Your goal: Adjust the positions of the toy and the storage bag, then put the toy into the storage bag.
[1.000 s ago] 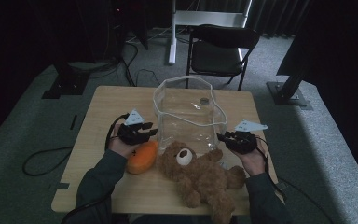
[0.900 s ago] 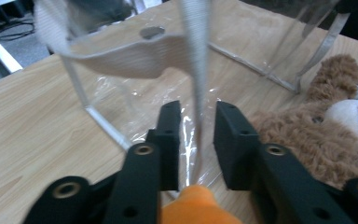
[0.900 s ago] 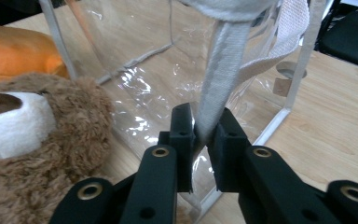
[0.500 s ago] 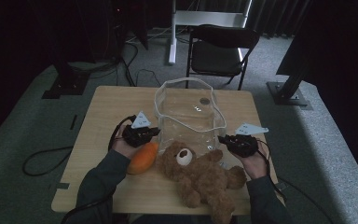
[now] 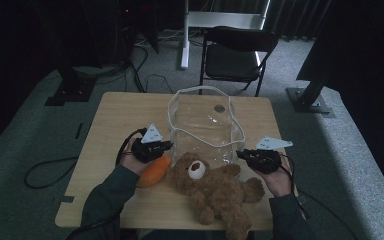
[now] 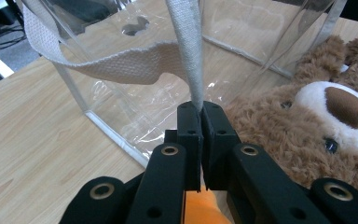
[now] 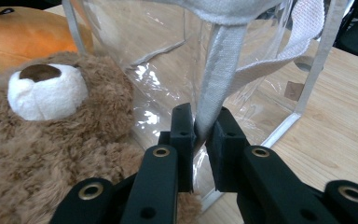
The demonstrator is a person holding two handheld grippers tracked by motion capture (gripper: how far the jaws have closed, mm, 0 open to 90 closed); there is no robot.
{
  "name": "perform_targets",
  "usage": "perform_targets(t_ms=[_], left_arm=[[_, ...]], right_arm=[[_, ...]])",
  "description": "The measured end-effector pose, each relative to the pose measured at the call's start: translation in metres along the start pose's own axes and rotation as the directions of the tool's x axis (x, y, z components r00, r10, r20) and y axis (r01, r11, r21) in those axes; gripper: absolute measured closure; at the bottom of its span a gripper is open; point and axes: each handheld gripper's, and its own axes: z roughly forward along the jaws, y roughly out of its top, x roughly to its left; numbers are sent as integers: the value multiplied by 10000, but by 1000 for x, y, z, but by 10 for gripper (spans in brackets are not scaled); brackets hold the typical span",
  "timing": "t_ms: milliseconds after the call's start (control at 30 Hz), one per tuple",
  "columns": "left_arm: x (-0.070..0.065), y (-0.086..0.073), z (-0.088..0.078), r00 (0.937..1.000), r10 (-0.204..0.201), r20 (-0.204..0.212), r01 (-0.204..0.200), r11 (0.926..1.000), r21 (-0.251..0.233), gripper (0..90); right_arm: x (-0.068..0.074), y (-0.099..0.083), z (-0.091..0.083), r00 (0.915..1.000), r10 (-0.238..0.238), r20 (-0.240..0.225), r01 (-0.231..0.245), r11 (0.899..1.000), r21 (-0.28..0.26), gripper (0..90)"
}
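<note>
2 tongs, left [image 6: 200, 114] and right [image 7: 201, 128], clamp the bag's [image 5: 205, 125] straps; next, likely spread it for the bear [image 5: 215, 187].

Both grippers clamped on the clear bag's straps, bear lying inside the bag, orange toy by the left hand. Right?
Not quite. The teddy bear isn't inside the clear bag; it lies on the table in front of it, as the high view shows. The rest holds: the left gripper and right gripper are each shut on a strap, and the orange toy sits by the left hand.
</note>
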Motion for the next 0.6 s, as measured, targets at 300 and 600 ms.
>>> perform_targets(t_ms=[300,600], left_arm=[[4,-4,-6,9999,-127,-100,126,9998,-143,711],[13,-15,-18,9974,-432,-576,423,9990,-171,620]], right_arm=[[5,8,-19,9998,89,172,-79,9982,-598,543],[30,17,-38,9992,-376,-134,362,9948,-947,476]])
